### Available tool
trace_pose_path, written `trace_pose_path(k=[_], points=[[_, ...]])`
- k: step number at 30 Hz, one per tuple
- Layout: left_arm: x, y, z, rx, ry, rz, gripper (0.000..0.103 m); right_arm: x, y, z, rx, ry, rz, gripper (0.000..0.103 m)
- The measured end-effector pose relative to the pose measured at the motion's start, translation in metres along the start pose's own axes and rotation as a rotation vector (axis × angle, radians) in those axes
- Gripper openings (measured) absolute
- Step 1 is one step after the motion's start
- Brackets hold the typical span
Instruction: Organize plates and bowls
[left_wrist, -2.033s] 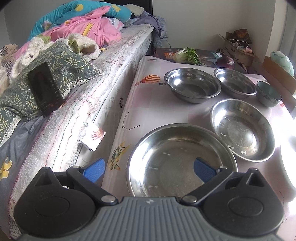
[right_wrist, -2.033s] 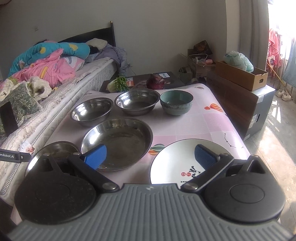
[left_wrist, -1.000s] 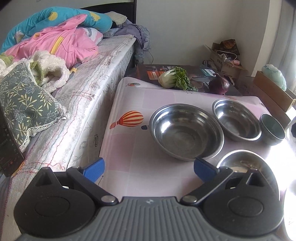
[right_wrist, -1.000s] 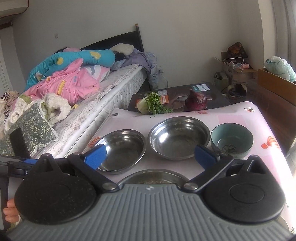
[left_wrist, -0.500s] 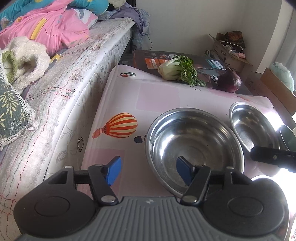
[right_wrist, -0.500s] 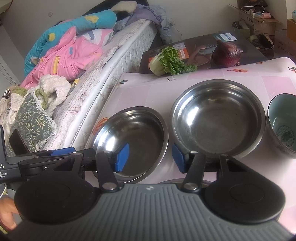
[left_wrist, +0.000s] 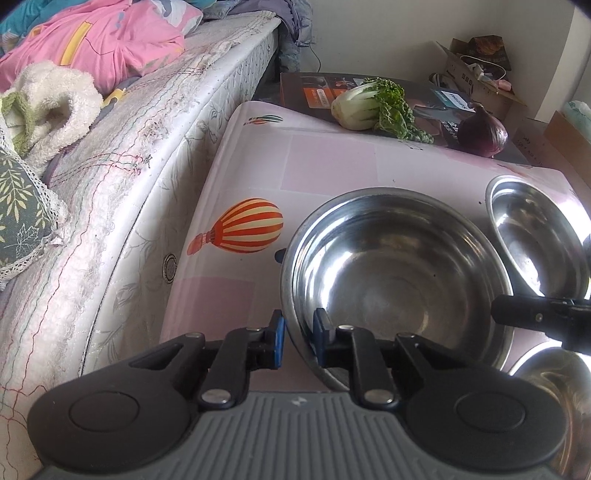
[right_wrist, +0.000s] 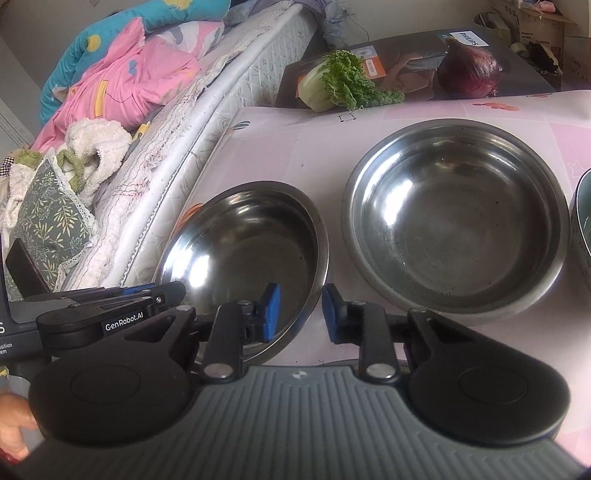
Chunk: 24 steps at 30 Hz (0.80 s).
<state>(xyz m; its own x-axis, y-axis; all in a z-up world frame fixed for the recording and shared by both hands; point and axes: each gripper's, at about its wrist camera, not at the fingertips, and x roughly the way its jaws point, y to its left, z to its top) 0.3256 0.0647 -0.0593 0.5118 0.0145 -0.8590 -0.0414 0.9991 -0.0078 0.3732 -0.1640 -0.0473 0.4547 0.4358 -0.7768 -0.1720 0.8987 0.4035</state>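
A steel bowl (left_wrist: 399, 273) sits on the pink table (left_wrist: 325, 166). My left gripper (left_wrist: 298, 339) is shut on its near-left rim, one pad inside and one outside. In the right wrist view the same bowl (right_wrist: 243, 251) is tilted, and my right gripper (right_wrist: 300, 312) straddles its near-right rim with the pads a little apart from the metal. A second steel bowl (right_wrist: 454, 221) stands to the right; it also shows in the left wrist view (left_wrist: 535, 236). A teal bowl (right_wrist: 583, 221) is at the right edge.
A bed with a white mattress (left_wrist: 122, 184) and heaped bedding runs along the table's left side. A cabbage (right_wrist: 332, 85) and a red onion (right_wrist: 467, 70) lie on a box beyond the far edge. Another steel dish (left_wrist: 554, 373) sits near right.
Both grippers moved forward to the left steel bowl and narrowed. The left one closed on its rim, and the bowl now tilts.
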Motion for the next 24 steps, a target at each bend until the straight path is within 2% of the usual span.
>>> trace_pose_path(k=[7,13,22,24], points=[[-0.012,0.016,-0.014,-0.021,0.018,0.014,0.017,-0.001,0.018,-0.011,-0.077,0.040,0.036,0.024],[-0.021,0.031,-0.027,-0.050,0.020,0.000,0.018,-0.006,0.030,-0.016,-0.155,0.027,0.038,0.025],[-0.013,0.034,-0.018,-0.059,0.014,0.011,0.024,0.003,0.020,-0.006,-0.125,0.008,0.001,0.024],[-0.011,0.034,-0.016,-0.063,0.012,0.010,0.024,0.006,0.021,-0.005,-0.129,0.012,0.000,0.020]])
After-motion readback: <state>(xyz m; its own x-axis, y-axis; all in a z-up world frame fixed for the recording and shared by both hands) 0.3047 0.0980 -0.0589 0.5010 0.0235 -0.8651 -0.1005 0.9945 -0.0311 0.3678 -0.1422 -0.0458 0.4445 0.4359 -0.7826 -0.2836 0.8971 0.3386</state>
